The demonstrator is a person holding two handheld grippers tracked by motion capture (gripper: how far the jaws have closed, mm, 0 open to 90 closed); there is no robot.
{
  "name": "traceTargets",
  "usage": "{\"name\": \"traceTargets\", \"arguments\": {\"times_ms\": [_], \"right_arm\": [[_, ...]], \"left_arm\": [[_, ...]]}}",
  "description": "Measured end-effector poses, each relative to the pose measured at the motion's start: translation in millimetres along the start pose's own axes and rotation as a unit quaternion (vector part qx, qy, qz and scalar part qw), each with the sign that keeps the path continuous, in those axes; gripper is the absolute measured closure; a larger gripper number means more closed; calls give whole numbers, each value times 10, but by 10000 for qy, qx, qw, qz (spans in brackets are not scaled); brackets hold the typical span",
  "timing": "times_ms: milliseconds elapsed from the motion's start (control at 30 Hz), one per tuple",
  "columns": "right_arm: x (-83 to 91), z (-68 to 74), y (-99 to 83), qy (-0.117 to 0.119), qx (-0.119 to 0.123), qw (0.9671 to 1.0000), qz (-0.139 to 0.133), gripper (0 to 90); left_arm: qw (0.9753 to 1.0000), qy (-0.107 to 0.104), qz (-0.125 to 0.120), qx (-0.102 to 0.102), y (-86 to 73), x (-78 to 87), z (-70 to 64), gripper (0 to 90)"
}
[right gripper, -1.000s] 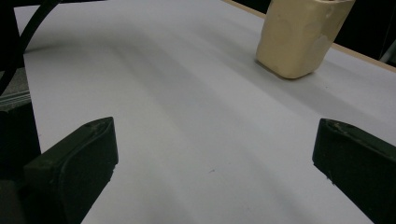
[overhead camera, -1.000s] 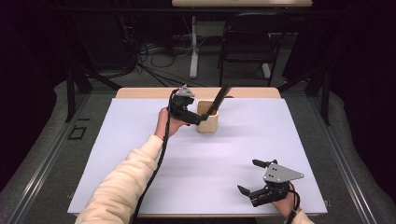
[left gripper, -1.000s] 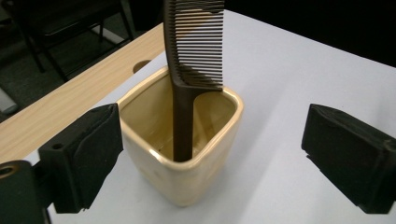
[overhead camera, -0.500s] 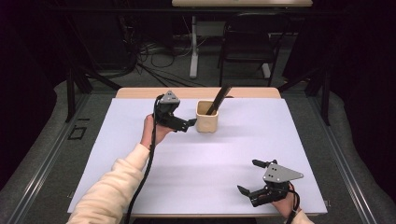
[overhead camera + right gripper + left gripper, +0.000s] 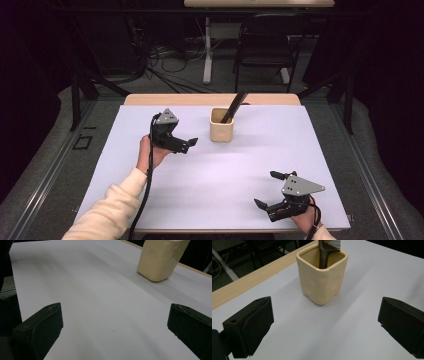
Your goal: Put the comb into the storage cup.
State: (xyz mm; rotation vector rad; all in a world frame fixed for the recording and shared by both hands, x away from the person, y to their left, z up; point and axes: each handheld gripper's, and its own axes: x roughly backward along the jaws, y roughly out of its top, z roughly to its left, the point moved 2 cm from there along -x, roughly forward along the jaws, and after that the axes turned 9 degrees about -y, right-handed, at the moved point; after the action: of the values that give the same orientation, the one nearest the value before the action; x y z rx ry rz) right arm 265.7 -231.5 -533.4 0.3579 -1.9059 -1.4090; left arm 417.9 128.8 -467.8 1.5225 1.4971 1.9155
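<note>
A cream square cup [image 5: 221,125] stands upright at the back middle of the white table sheet [image 5: 250,160], with a dark comb [image 5: 235,106] leaning out of it. The left gripper view looks at the cup [image 5: 322,275] and the comb [image 5: 325,251] from close by. My left gripper [image 5: 189,145] hovers to the left of the cup, open, nothing between its jaws. My right gripper [image 5: 269,189] sits near the front right edge, open and empty. Its own view has the cup [image 5: 160,258] far off at the upper right.
A wooden strip [image 5: 210,99] runs along the table's back edge. Behind it are a chair [image 5: 265,50], a table leg and cables on the floor. Bare sheet lies between the two grippers.
My left gripper has drawn back from the cup, moving left and toward me. The comb stays in the cup. The right gripper has not moved.
</note>
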Motion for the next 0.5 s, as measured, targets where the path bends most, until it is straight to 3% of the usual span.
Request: {"name": "traceTargets", "arguments": {"times_ms": [500], "right_arm": [[-5, 1, -2, -1, -19, 10000, 36, 0]], "left_arm": [[9998, 100, 43, 188, -397, 221, -76, 0]]}}
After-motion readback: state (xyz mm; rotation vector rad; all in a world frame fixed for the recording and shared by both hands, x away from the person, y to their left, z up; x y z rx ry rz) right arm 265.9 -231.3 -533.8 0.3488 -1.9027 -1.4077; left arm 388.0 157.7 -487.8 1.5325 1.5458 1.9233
